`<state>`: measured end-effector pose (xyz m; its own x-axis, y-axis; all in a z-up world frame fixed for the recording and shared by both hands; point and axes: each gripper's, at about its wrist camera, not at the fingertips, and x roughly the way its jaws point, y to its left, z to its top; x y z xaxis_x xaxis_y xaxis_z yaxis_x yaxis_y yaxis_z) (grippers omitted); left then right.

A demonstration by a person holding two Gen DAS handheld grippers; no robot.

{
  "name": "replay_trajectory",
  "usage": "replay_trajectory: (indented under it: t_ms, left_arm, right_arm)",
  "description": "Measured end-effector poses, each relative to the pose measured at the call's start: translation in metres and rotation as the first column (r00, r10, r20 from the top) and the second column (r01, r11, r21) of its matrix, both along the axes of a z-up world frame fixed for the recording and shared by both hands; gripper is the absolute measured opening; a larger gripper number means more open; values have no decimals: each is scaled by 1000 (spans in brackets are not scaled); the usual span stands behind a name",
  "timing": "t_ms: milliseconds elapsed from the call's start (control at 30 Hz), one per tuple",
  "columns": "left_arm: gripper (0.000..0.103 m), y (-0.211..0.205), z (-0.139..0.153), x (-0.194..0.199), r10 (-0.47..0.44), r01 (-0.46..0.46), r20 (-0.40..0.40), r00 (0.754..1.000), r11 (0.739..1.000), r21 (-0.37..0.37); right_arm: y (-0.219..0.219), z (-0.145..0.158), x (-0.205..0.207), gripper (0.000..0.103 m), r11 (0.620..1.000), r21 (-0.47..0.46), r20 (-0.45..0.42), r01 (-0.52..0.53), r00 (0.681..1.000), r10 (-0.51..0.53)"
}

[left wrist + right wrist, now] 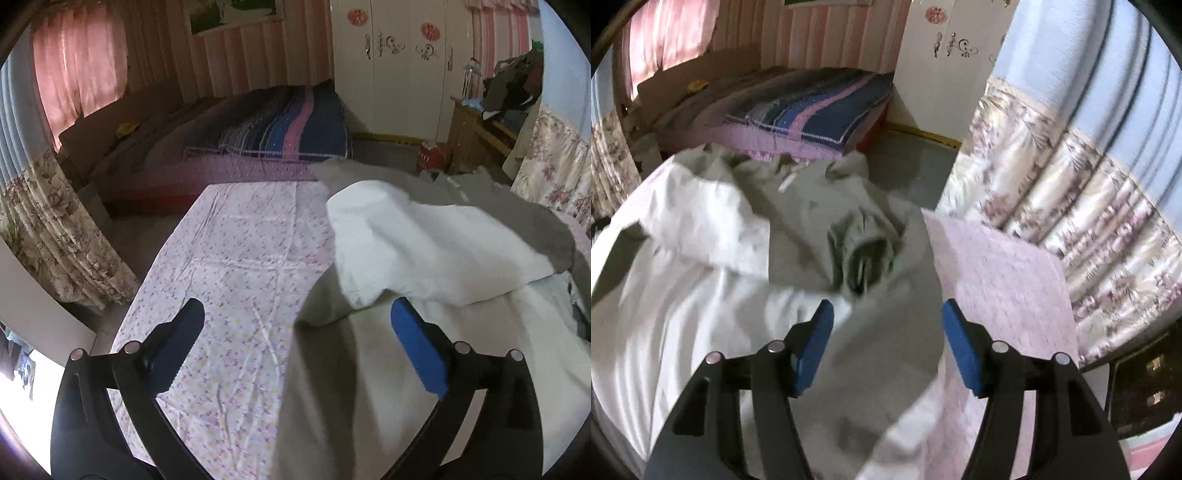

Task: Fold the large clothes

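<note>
Now mid-fold | left gripper [295, 347] released, right gripper [886, 343] released, both empty | next: regrasp jacket [820, 206] edge

My left gripper [295, 325] has matt black plastic arms, blue foam-like pads on the fingers [419, 354] and shiny metal pins. The garment [424, 251] is soft, matt cloth, grey outside and white inside, creased. The sheet [236, 266] beneath is thin printed cotton-like cloth, lightly wrinkled. The floral curtain [1071, 229] has a satin sheen.
</note>
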<state>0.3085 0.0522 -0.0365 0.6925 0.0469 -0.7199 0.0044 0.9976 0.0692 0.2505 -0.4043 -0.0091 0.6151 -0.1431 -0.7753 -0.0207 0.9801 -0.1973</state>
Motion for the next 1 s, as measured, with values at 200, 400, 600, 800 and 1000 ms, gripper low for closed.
replay_trajectory:
  t_ms: [200, 400, 600, 800, 1000]
  left_arm:
    - [100, -28, 3, -11, -53, 53, -1, 999, 999, 4]
    - [100, -48, 10, -11, -79, 79, 21, 997, 997, 24]
    - [100, -53, 10, -4, -97, 95, 27, 995, 994, 49]
    - [100, -56, 3, 8, -109, 107, 28, 994, 992, 61]
    - [100, -58, 2, 12, -107, 105, 27, 994, 991, 83]
  right_arm:
    - [18, -29, -22, 62, 996, 82, -131, -40, 990, 50]
    - [56, -46, -17, 81, 998, -45, -190, -40, 981, 30]
    - [50, -66, -18, 22, 962, -250, -286, -107, 958, 32]
    - [-25, -25, 10, 3, 909, -404, -96, 105, 983, -156]
    - [-167, -1, 63, 7, 847, -333, 20, 414, 901, -432]
